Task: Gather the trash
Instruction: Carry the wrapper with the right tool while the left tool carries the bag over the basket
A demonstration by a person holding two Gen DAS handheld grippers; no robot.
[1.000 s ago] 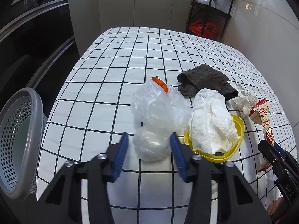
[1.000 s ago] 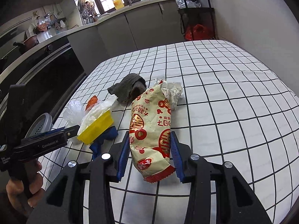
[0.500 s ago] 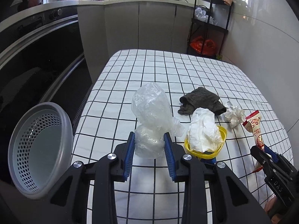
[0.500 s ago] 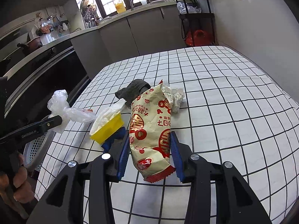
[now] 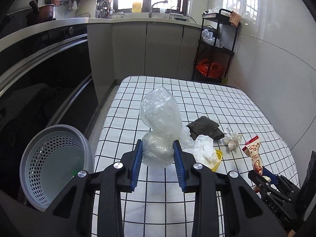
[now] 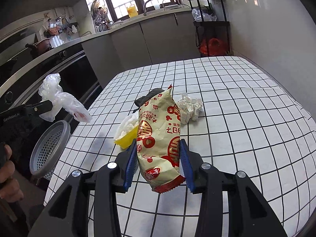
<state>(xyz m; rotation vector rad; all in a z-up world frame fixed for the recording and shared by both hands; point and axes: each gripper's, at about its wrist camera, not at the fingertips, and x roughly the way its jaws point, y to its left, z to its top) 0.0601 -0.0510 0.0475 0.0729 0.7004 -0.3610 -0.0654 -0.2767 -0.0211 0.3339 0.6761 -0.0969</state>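
My left gripper point(image 5: 157, 154) is shut on a crumpled clear plastic bag point(image 5: 160, 118), lifted above the checked table point(image 5: 217, 98). In the right wrist view that bag point(image 6: 59, 102) hangs at the left, over the table's edge. My right gripper point(image 6: 158, 159) is shut on a cream and red snack wrapper point(image 6: 158, 138), raised off the table. A grey perforated bin point(image 5: 49, 164) stands on the floor left of the table, also seen as the bin point(image 6: 49, 146) below the held bag.
On the table lie a yellow lid point(image 6: 127, 139) with white tissue point(image 5: 203, 150) on it, a dark cloth point(image 5: 205, 128) and a crumpled paper ball point(image 5: 233, 138). A black oven front point(image 5: 39, 79) lines the left; a black rack point(image 5: 217, 45) stands at the back.
My left gripper closed on the plastic bag and lifted it up and leftward, off the table. The right gripper rose slightly with the wrapper still held.
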